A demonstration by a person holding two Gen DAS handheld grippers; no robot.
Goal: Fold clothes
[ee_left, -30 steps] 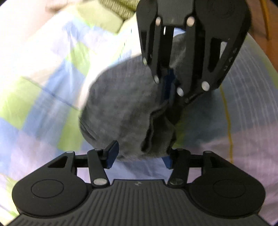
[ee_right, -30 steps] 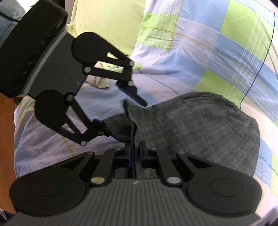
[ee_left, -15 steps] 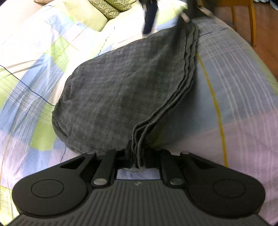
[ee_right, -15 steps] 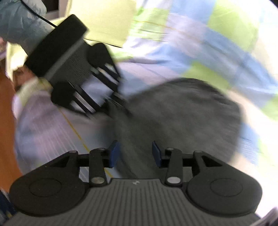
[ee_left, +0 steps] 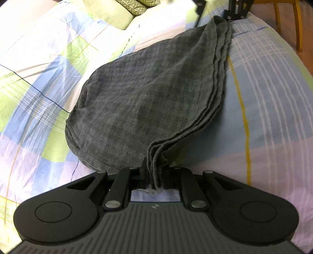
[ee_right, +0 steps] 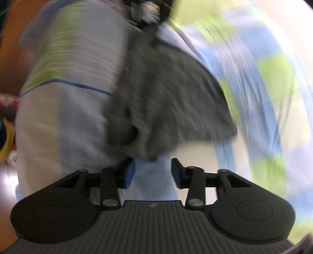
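Note:
A grey checked garment (ee_left: pixel 146 97) lies folded in several layers on the bed. My left gripper (ee_left: pixel 154 176) is shut on the near end of its stacked edge, the layers pinched between the jaws. In the left wrist view my right gripper (ee_left: pixel 217 11) shows blurred at the garment's far corner. The right wrist view is smeared by motion. There my right gripper (ee_right: pixel 152 172) has its blue pads (ee_right: pixel 129 172) apart and closing. The garment's corner (ee_right: pixel 150 125) ends just at the fingertips and nothing is pressed between them. My left gripper (ee_right: pixel 148 11) is a blur at the top.
The bed carries a sheet (ee_left: pixel 39 78) checked in blue, green and white. Pale and patterned pillows (ee_left: pixel 109 13) lie at its head. A wooden chair (ee_left: pixel 285 21) stands beyond the bed's right edge, and wooden floor (ee_right: pixel 9 39) runs along the side.
My left gripper has shut on the garment's layered edge. My right gripper has let go of that edge, opened, rolled and swung away to the garment's far corner.

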